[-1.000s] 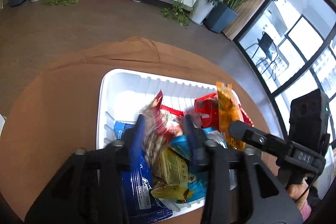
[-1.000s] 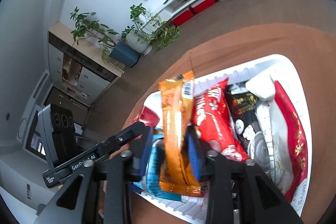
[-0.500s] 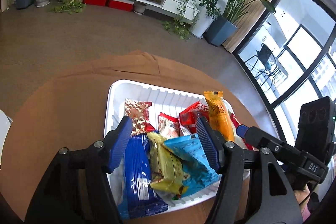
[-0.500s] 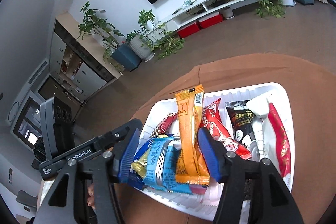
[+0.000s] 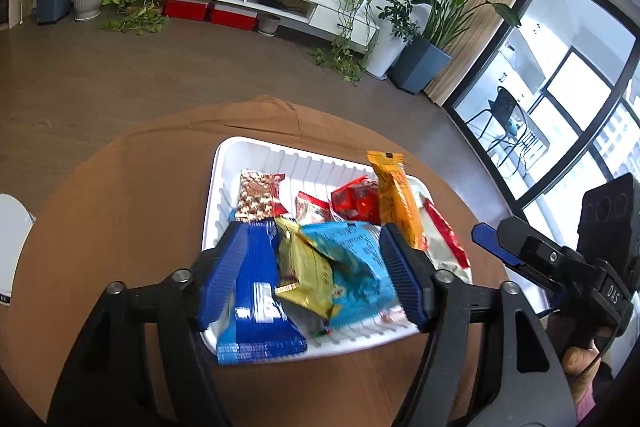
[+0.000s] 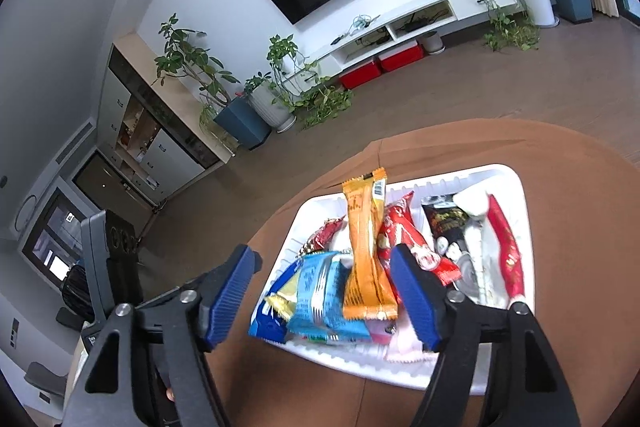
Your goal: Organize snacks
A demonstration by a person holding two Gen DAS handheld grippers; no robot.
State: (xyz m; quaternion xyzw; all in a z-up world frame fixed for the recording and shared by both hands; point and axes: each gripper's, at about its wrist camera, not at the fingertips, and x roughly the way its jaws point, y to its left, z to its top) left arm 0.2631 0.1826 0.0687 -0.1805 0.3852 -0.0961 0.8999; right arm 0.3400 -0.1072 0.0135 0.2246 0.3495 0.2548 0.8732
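A white tray (image 5: 224,163) on the round brown table holds several snack packets. Among them are an orange packet (image 5: 394,195), a dark blue one (image 5: 256,291), a yellow one (image 5: 304,267), a light blue one (image 5: 352,267) and a brown-patterned one (image 5: 258,195). My left gripper (image 5: 312,239) hovers over the tray's near end. Its jaws are opening and the pads touch nothing. My right gripper (image 6: 322,255) hangs above the tray (image 6: 516,179); its jaws are opening too. The orange packet (image 6: 364,239) lies below them, leaning on the pile, apart from both pads.
The brown table (image 5: 120,207) extends left and in front of the tray. A white object (image 5: 12,227) sits at its left edge. The right gripper's body (image 5: 560,267) and a person's hand (image 5: 580,367) are close on the right. Floor, a TV cabinet and potted plants lie beyond.
Both grippers widened, rose and drew back from the tray. The right let go of the orange packet; the left released the packet it held, which now lies in the tray.
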